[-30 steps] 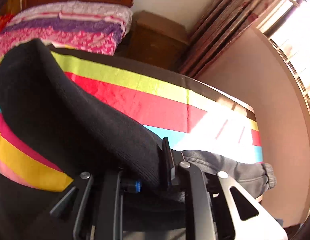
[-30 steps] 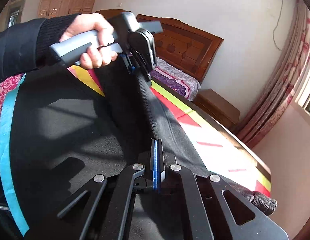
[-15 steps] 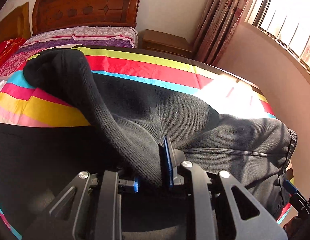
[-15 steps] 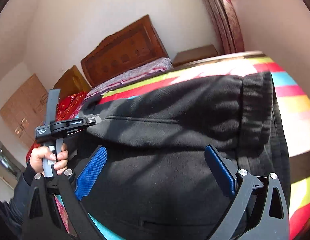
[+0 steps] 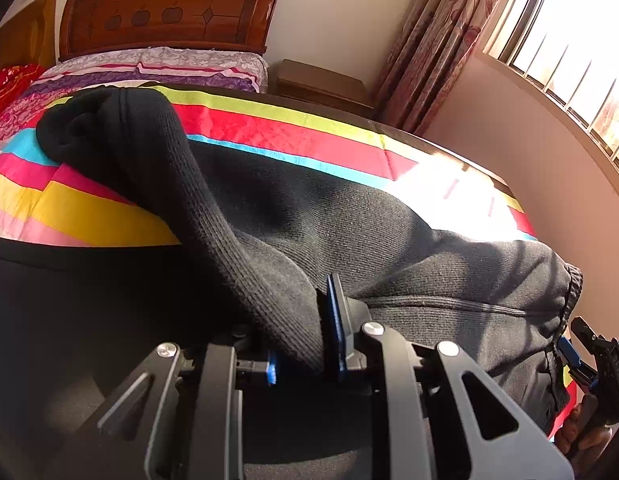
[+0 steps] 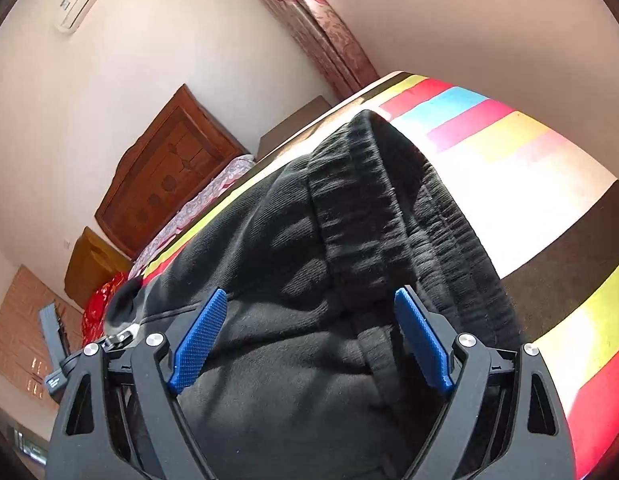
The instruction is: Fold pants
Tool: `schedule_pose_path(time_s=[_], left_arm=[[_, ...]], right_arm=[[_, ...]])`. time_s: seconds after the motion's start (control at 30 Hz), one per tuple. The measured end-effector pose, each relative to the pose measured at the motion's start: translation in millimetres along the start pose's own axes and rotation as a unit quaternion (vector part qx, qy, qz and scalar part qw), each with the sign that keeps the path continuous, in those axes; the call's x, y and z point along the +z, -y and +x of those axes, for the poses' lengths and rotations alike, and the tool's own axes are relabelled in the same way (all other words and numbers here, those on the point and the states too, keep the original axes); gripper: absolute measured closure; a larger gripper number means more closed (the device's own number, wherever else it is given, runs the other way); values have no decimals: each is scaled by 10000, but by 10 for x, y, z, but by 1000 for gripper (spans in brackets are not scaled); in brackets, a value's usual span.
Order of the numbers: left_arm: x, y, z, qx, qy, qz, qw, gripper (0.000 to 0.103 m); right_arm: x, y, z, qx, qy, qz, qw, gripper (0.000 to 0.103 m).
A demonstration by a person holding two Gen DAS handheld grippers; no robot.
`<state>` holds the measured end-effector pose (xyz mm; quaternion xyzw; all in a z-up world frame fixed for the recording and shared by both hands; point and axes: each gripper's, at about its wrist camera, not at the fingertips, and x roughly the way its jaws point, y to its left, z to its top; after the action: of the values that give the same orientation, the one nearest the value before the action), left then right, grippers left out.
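Observation:
Black knit pants (image 5: 389, 240) lie folded across the striped bedspread (image 5: 269, 132). My left gripper (image 5: 301, 340) is shut on a ribbed fold of the pants, which runs up to a bunched cuff (image 5: 105, 124) at the far left. In the right wrist view the ribbed waistband (image 6: 369, 208) runs away from my right gripper (image 6: 309, 300). Its jaws stand wide and are closing. Fabric lies between the blue pads (image 6: 197, 340), which do not press on it. The right gripper (image 5: 589, 356) also shows at the left view's right edge, beside the waistband.
A wooden headboard (image 5: 169, 8) and patterned pillow (image 5: 157, 68) stand at the bed's far end, with a nightstand (image 5: 321, 80) beside them. Curtains (image 5: 433, 40) and a barred window (image 5: 569, 60) are on the right. The bed edge (image 6: 569, 240) runs right of the pants.
My right gripper let go of the pants, opened wide and rolled over, and now hovers over the waistband. My left gripper brought its fold down and has since held still.

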<state>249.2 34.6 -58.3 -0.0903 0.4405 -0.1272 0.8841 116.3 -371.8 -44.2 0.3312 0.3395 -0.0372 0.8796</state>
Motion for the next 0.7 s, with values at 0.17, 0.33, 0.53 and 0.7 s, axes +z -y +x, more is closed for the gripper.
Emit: schedule_pose_path(time_s=[0.17,0.33,0.53,0.7], left_arm=[[29,42,17,74,-20,62,10000,83],[65,112,-51,164,148,204,9995,85],[144,169,-480,199,623,288,9974,86],[-16,284,-1152,61,927,635,9936,86]], right_arm=[[135,135,244,-473,-188,-165,9986,46],[144,113,51,-357,19,-331,9988,79],[233,-58,-338,87,380,-343,9987,85],[412,-170,-815,391,707,-471,9956,87]])
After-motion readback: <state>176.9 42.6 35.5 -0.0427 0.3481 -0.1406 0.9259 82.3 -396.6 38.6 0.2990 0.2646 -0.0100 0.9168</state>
